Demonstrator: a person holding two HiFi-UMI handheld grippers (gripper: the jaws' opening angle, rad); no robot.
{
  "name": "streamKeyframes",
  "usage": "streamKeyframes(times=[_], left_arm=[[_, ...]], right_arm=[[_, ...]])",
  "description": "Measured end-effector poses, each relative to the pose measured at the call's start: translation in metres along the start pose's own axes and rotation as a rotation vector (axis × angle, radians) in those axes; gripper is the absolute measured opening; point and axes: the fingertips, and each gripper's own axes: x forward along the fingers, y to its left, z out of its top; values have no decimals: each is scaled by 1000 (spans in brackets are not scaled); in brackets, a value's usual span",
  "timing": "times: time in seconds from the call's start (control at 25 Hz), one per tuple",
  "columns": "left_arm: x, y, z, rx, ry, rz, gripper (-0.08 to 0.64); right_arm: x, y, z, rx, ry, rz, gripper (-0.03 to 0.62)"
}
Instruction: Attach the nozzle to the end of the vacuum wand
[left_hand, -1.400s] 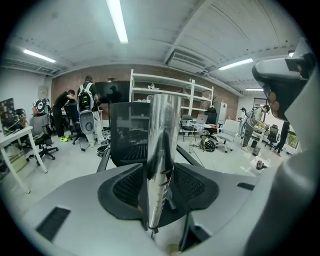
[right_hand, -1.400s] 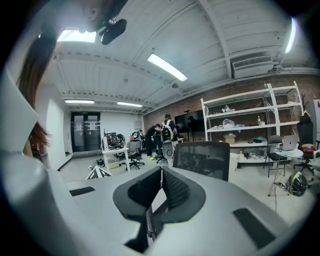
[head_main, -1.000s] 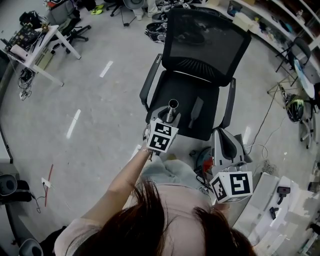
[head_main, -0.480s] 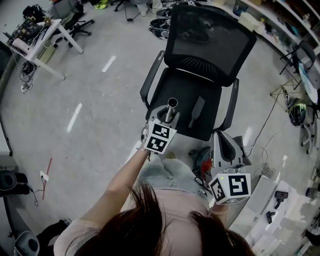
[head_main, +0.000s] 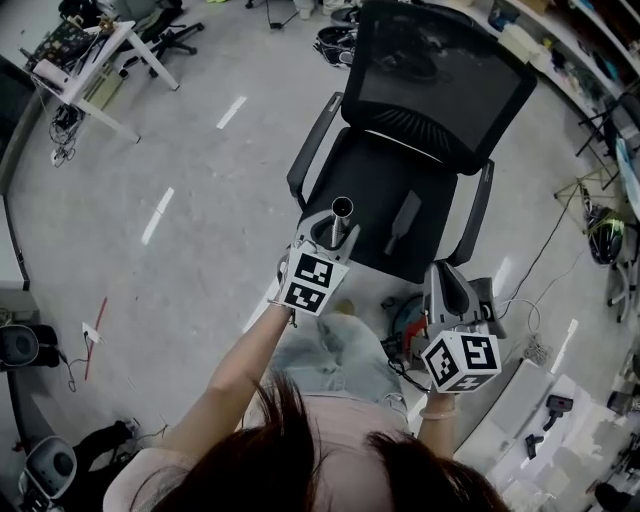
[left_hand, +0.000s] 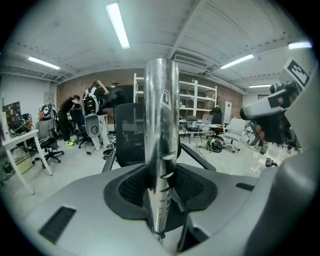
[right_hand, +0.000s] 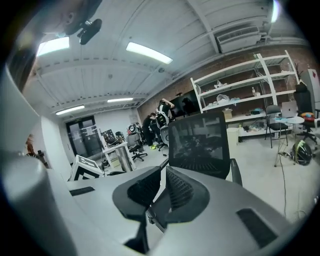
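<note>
Wand: clamping in left tool (jaws just closing round it); holding right tool pinched together, empty; risking fumbling nozzle on chair unless reopening.

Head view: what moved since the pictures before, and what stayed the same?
The right gripper, shut and empty, has sunk a little. The jaws of the left gripper have just been closing slightly on the wand between them. The wand stays upright in that grip, and the nozzle still lies on the chair seat.
</note>
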Motion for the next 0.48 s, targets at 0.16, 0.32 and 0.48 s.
streamKeyframes(times=[0.16, 0.32, 0.48], left_arm=[[7, 5, 0, -7, -2, 4, 156], [11, 9, -1, -8, -15, 1, 156], [12, 13, -3, -8, -32, 3, 156]], right_arm=[[22, -22, -20, 19, 52, -9, 26], [46, -41, -43, 8, 102, -18, 26], [73, -67, -73, 24, 153, -39, 26]])
